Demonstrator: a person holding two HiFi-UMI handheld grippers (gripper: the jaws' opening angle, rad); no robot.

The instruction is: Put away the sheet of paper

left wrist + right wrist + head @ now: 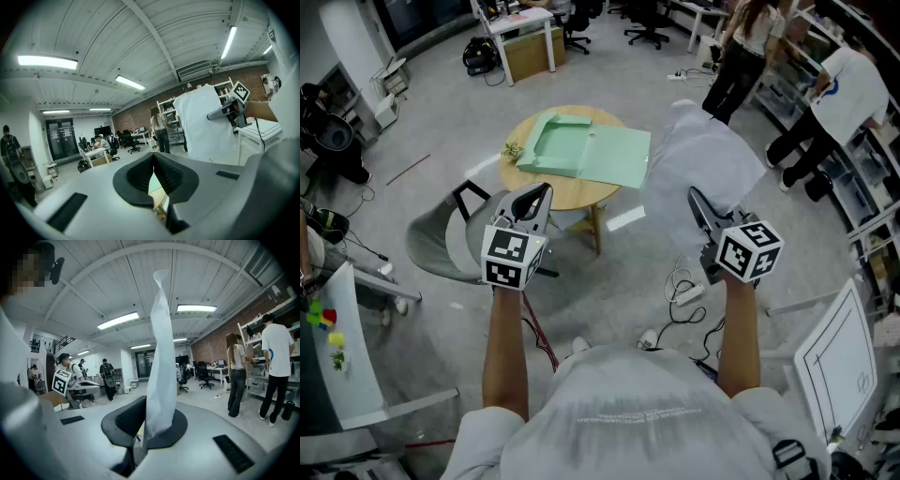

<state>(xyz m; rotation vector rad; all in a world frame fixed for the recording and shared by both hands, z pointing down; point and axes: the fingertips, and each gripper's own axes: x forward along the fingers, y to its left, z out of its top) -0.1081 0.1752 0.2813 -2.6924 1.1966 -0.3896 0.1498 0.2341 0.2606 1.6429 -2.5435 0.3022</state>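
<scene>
A white sheet of paper [705, 157] hangs in the air to the right of a small round wooden table [581, 192]. My right gripper [695, 197] is shut on the sheet's near edge. In the right gripper view the paper [161, 357] rises curled from between the closed pads of this gripper [151, 411]. An open light-green folder [586, 148] lies flat on the table. My left gripper [544, 190] hovers over the table's near edge, shut and holding nothing. In its own view the left gripper [153, 159] has its pads touching, with the paper [201, 124] and right gripper [225, 111] off to the right.
A grey chair [441, 242] stands left of the table. Cables and a power strip [684, 293] lie on the floor under my right arm. People [848, 94] stand by shelves at the back right. A whiteboard [839, 361] leans at the right, and a desk [523, 28] stands behind.
</scene>
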